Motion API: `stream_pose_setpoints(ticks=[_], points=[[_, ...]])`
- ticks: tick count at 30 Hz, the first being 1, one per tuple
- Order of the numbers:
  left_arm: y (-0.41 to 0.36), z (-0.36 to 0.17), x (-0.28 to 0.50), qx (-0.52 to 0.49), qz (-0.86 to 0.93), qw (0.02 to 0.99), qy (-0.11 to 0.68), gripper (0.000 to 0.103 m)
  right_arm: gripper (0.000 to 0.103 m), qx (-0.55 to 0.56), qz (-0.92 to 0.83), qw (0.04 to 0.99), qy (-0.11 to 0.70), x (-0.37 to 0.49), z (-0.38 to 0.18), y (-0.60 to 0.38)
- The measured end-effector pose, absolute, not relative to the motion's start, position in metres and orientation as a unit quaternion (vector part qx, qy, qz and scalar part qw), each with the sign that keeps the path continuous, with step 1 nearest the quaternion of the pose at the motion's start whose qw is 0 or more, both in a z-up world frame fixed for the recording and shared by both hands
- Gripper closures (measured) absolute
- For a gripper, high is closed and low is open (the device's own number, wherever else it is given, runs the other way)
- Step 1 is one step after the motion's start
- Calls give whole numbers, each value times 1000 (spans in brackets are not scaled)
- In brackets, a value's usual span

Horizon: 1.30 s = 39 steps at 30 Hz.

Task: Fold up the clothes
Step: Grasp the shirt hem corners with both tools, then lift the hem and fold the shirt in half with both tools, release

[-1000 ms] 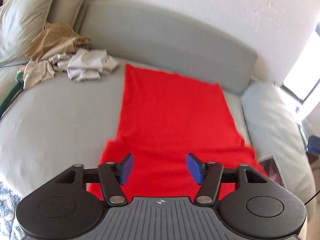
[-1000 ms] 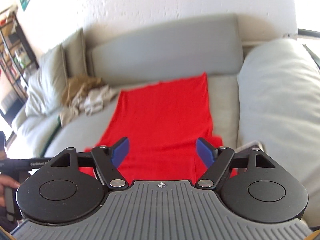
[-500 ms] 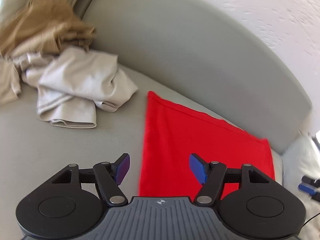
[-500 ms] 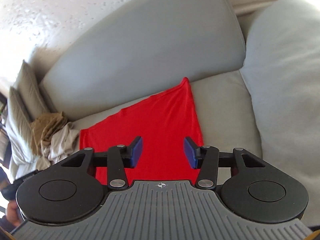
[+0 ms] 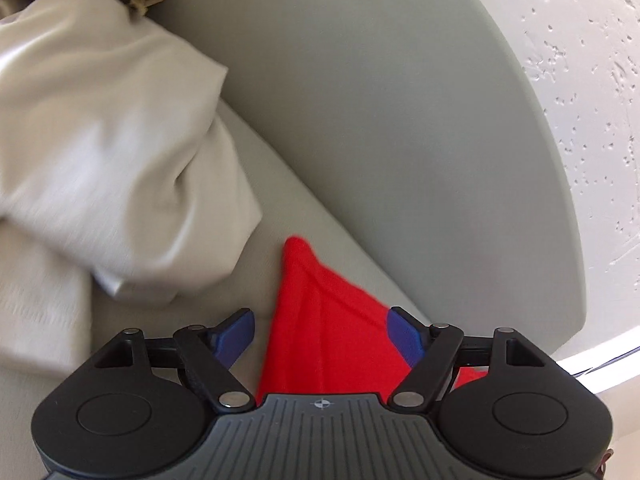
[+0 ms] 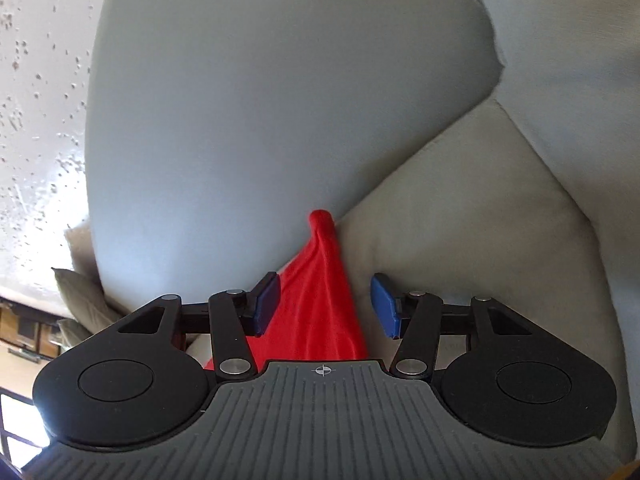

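both wrist cameras sit low and close over the sofa seat, facing its back cushion at 12 o'clock. each looks past its own fingers at a corner of the red cloth, the part both views share.

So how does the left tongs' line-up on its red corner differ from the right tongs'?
The left tongs stand wider open than the right tongs. The left corner of the red cloth lies flat with a seam ridge; the right corner is bunched into a rolled tip against the backrest. Both tongs are open, each straddling a corner.
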State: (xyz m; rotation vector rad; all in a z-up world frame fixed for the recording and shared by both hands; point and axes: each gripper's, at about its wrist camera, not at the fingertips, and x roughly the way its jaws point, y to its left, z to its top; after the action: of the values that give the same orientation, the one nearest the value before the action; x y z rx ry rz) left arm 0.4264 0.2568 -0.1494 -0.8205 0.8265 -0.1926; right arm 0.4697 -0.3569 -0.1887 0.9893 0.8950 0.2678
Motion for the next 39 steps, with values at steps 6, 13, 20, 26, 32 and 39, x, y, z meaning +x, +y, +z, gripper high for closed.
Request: stream_pose_setpoints(ticks=[6,13,20,26,32,39], points=[[243,-145,447,-342,-102,845,398,48,56,377,130,817,417,502,-181,-332],[243,-148,443,-329,-102,849,401,62,65,297,134,844,426,508,-175,-302],[246,-147,434,-308,-57,855,414,92,99,288,89,848,437,506,-178,-293],[220,-110,418,-210,-35,886,412,98,98,220,49,874,431,489,-138,-260],[237,-64,375,-249,-59,885,390,98,98,253,25,872,418,443,-87,-262],[239,-28,297,-271,-99,875,388,98,98,326,16,839,436,337,-50,-322]])
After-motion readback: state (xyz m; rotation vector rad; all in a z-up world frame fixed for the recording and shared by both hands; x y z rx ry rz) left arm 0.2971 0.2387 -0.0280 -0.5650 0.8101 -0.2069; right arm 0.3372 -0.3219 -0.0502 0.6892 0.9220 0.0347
